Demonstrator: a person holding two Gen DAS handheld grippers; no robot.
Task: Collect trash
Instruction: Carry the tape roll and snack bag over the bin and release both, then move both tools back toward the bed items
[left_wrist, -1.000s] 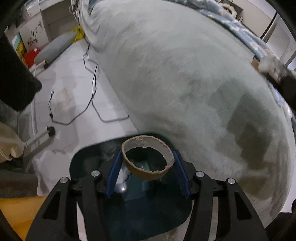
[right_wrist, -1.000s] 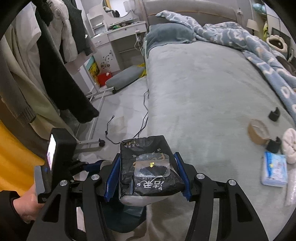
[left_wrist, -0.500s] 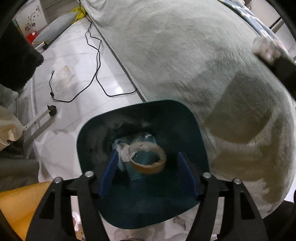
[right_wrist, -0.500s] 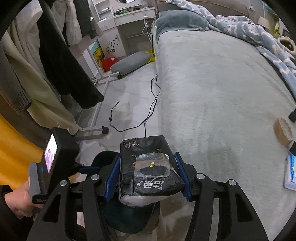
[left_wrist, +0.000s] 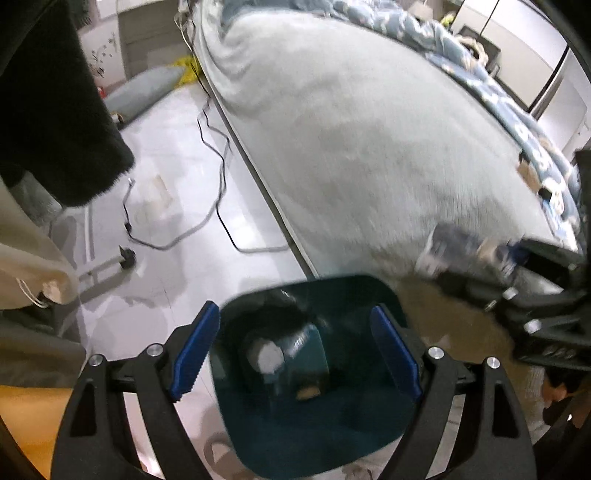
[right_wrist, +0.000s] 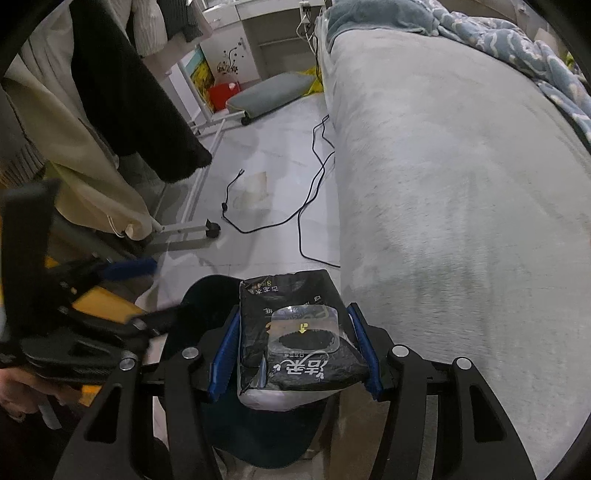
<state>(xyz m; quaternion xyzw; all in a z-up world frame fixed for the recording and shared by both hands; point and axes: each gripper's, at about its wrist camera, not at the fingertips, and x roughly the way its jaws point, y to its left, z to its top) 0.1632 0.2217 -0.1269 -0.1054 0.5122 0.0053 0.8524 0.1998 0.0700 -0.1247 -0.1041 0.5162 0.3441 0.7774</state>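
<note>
A dark teal trash bin (left_wrist: 369, 435) stands on the floor by the bed, with trash lying in its bottom. My left gripper (left_wrist: 295, 350) is open and empty right above the bin's mouth. My right gripper (right_wrist: 295, 347) is shut on a black wet-wipe pack (right_wrist: 299, 332) and holds it over the bin (right_wrist: 258, 432). The same pack (left_wrist: 461, 251) shows blurred at the right of the left wrist view. The left gripper (right_wrist: 122, 273) shows at the left of the right wrist view.
A grey bed (right_wrist: 461, 184) fills the right side. Black cables (right_wrist: 306, 184) lie on the tiled floor. Coats hang on a wheeled rack (right_wrist: 110, 92) at the left. A grey cushion (right_wrist: 269, 92) and a white desk stand at the back.
My left gripper opened and the cardboard tape ring dropped into the bin. The left gripper then lifted. My right gripper carried the pack left to over the bin.
</note>
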